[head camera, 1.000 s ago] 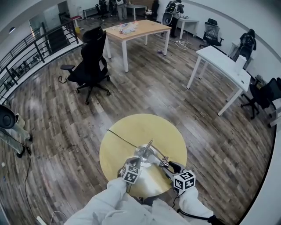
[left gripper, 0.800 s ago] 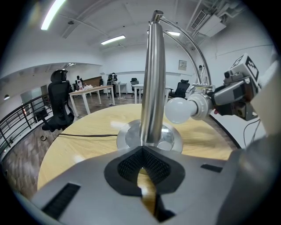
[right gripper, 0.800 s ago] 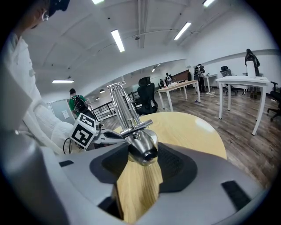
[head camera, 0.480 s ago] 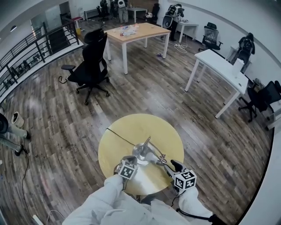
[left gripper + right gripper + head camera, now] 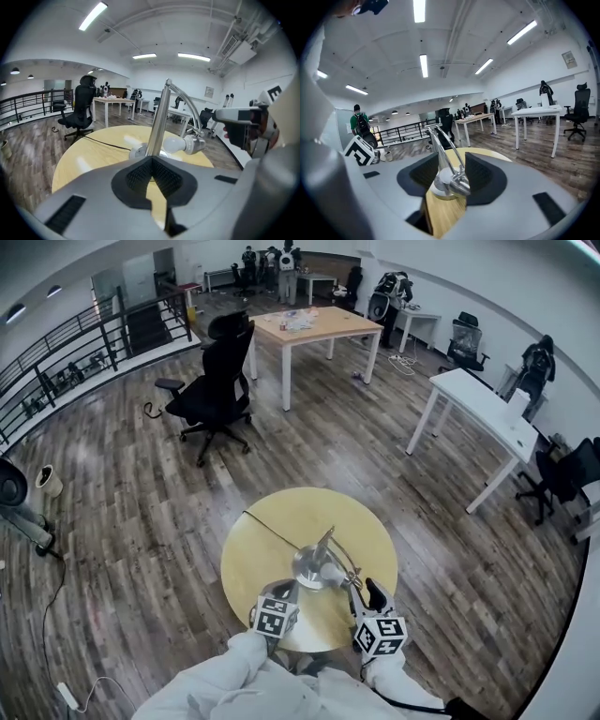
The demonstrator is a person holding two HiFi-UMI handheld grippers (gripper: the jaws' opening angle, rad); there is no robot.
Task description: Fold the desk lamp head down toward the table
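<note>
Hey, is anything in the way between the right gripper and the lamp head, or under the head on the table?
Nothing visible. The lamp head sits between the jaws of the right gripper, which stand apart, and the table beneath it looks bare.

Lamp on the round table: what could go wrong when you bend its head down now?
1. The right gripper has its jaws open around the lamp head, not clamped, so the head might slip out when pushed.
2. The left gripper is shut just in front of the pole, holding nothing, so the base could tip or slide on the table.
3. The bare bulb could knock the table.
</note>
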